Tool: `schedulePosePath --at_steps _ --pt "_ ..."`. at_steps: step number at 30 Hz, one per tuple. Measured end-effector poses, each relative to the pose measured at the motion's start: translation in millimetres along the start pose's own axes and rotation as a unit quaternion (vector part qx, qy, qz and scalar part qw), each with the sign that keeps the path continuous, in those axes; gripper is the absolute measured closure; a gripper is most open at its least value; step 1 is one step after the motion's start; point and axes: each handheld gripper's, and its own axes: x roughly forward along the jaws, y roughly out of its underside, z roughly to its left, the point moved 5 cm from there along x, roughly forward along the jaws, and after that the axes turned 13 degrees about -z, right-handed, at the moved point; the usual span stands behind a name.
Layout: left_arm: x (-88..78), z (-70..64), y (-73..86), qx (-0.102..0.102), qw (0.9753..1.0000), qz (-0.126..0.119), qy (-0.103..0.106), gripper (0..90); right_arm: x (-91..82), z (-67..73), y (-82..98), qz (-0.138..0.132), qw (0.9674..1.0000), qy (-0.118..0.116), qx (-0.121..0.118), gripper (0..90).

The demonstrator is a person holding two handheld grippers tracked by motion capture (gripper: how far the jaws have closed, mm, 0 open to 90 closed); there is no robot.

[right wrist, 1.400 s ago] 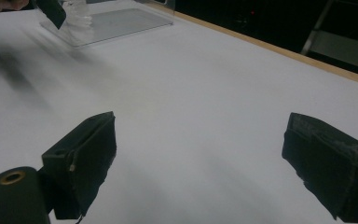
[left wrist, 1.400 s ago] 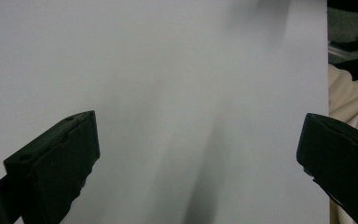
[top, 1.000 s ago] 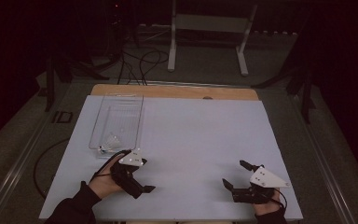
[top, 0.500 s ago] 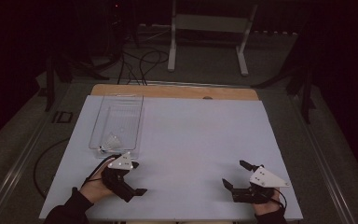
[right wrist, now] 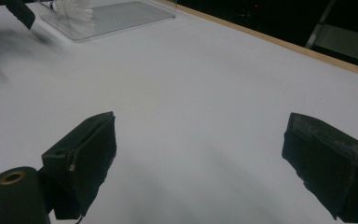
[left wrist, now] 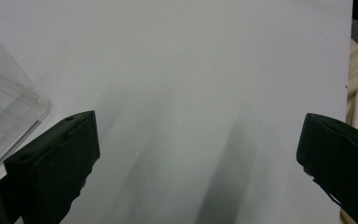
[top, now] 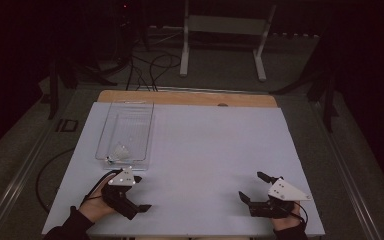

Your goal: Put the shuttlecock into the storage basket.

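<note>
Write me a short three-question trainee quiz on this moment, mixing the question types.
1. True or false: the left gripper is shut on an object.
2. Where does the small clear item lie? A) on the bare white table top B) in the clear tray C) between the right gripper's jaws
3. How do the jaws of the right gripper stand?

Key
1. False: its jaws are open, with nothing between them.
2. B, at the tray's near end.
3. Wide open over the white table top.

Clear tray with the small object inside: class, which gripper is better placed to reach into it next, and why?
Probably the left. The left gripper, jaws open, sits just below the clear tray holding the small object. The right gripper, also open, is across the table.
</note>
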Motion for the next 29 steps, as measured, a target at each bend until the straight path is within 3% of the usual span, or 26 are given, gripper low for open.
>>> schedulePosePath --at_steps 4,14,21,29 --pt "-3.1 0.0 1.3 -0.007 0.9998 -0.019 -0.006 0.0 0.3 -0.3 0.3 0.000 1.0000 -0.001 0.001 9.7" --pt "-0.2 2.4 6.4 -0.017 0.9993 -0.023 -0.025 0.0 0.6 -1.3 1.7 0.003 1.0000 -0.004 0.005 9.7" --pt "2.1 0.5 7.1 -0.001 0.9993 -0.024 -0.029 0.0 1.3 -1.8 3.2 0.007 0.9999 -0.004 0.009 9.7" --pt "2.2 1.4 7.6 -0.003 0.9993 -0.024 -0.029 0.0 2.0 -1.7 4.1 0.010 0.9999 -0.007 0.009 9.7"
